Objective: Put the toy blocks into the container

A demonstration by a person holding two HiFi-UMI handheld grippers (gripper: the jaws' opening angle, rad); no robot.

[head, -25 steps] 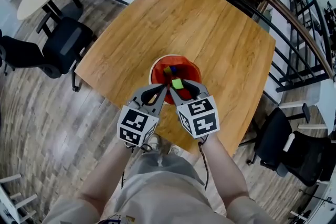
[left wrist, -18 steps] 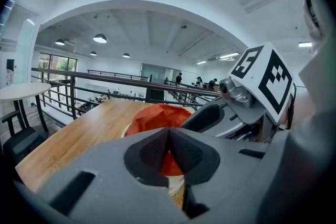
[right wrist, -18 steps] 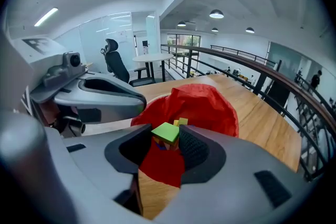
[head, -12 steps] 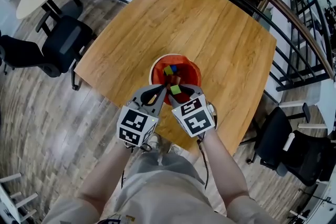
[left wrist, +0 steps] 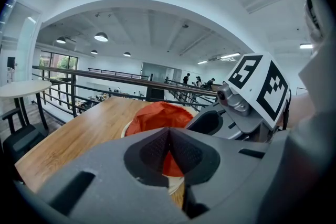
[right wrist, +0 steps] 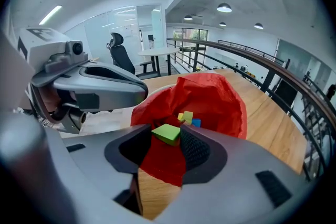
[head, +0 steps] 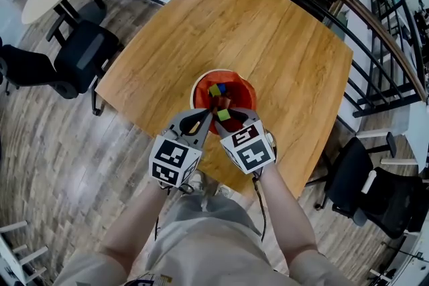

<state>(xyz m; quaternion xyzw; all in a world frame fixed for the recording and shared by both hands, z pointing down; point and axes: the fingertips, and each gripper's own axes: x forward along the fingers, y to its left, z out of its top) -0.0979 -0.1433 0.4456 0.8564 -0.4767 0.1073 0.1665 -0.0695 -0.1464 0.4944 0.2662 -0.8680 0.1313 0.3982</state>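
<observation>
A white container (head: 199, 82) lined with a red bag (right wrist: 215, 99) stands near the front edge of the wooden table (head: 268, 30). In the bag lie yellow (right wrist: 186, 116), blue (right wrist: 196, 123) and other coloured blocks (head: 216, 89). My right gripper (head: 224, 116) is shut on a green block (right wrist: 167, 133) and holds it over the bag's near rim. Beside it on the left, my left gripper (head: 206, 116) is shut with nothing in it, its pads pressed together (left wrist: 168, 132) in front of the red bag (left wrist: 157, 116).
The table's front edge (head: 167, 134) runs just below the grippers. Black office chairs (head: 80, 53) stand on the floor at left, another (head: 375, 191) at right. A railing (head: 375, 30) runs behind the table.
My right gripper has tilted and drawn slightly back toward me with the green block. The left gripper has stayed still.
</observation>
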